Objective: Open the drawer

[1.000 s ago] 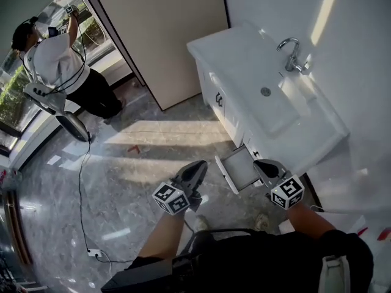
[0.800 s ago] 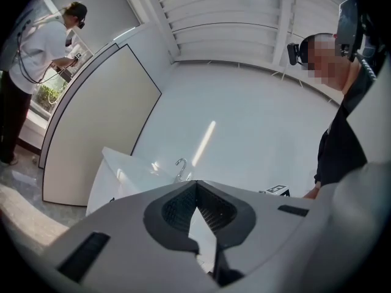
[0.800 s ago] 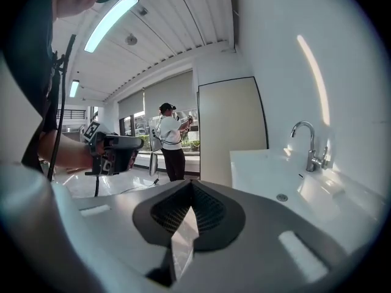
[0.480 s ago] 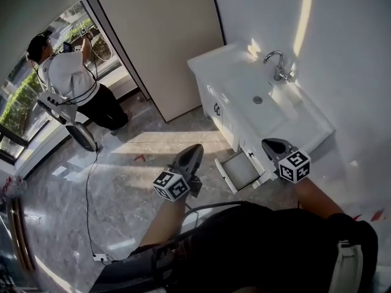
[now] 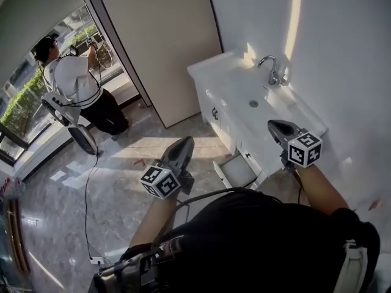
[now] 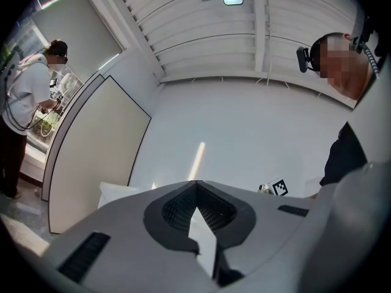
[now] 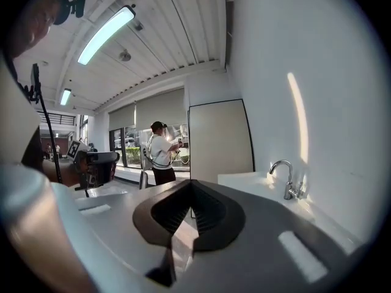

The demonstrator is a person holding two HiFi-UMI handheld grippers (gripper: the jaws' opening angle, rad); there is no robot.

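Observation:
The white vanity [image 5: 215, 105] stands against the wall with a basin and a chrome tap [image 5: 269, 69]. Its low drawer [image 5: 237, 171] is pulled out, and its inside looks empty. My left gripper [image 5: 185, 141] hangs over the floor, left of the drawer and well above it, shut with nothing in it. My right gripper [image 5: 272, 124] is up over the vanity top's near end, also shut and empty. In the left gripper view the gripper [image 6: 195, 182] points at the white wall. In the right gripper view the gripper [image 7: 191, 182] faces the room, with the tap [image 7: 285, 179] at its right.
Another person [image 5: 76, 84] stands by the window at the far left with equipment. A beige door panel [image 5: 162, 41] stands left of the vanity. A black cable [image 5: 85, 194] runs across the marble floor to a socket strip.
Both grippers have risen from drawer height to about the vanity top. The drawer stays pulled out. The head view has lifted and shows more wall.

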